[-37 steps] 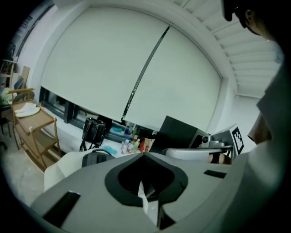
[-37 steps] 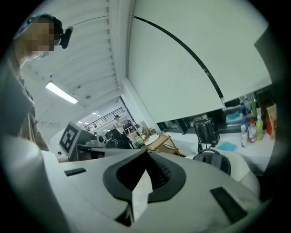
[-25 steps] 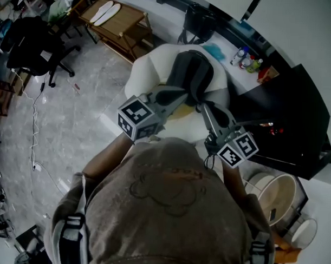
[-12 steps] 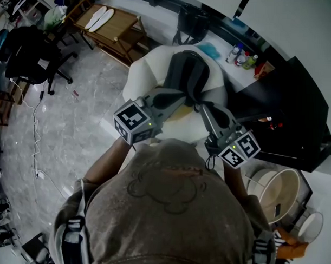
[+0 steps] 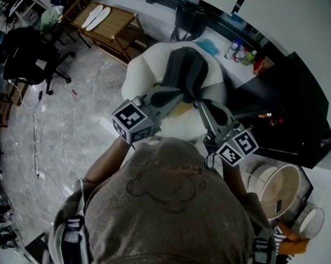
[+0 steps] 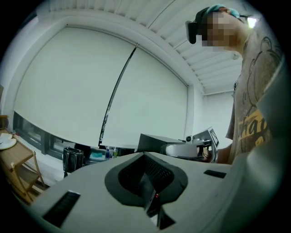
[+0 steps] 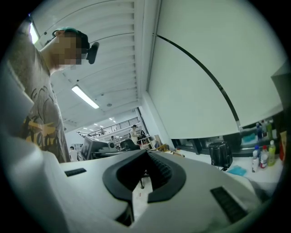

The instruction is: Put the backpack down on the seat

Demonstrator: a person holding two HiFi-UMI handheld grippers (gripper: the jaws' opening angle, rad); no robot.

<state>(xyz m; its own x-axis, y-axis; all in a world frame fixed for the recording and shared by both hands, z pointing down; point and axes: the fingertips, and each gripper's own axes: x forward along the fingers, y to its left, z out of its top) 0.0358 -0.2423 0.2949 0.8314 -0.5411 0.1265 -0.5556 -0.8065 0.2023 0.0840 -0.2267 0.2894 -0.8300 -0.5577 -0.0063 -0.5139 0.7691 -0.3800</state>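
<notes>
A dark grey backpack (image 5: 185,70) lies on the white cushioned seat (image 5: 141,74) in the head view. Just in front of its near edge is the tip of my left gripper (image 5: 179,94), jaws shut. My right gripper (image 5: 200,105) comes in from the right, also shut, with its tip at the backpack's near right corner. Whether either tip touches the backpack I cannot tell. In the left gripper view the left gripper (image 6: 146,177) has closed jaws with nothing between them. The right gripper (image 7: 144,175) looks the same in its own view. Both views face the window blind, with the backpack out of sight.
A low wooden table (image 5: 107,24) stands at the back left and a black office chair (image 5: 27,48) at the far left. To the right of the seat is a black desk (image 5: 285,106), with bottles (image 5: 241,53) on the sill. At the lower right sits a round white bin (image 5: 271,194).
</notes>
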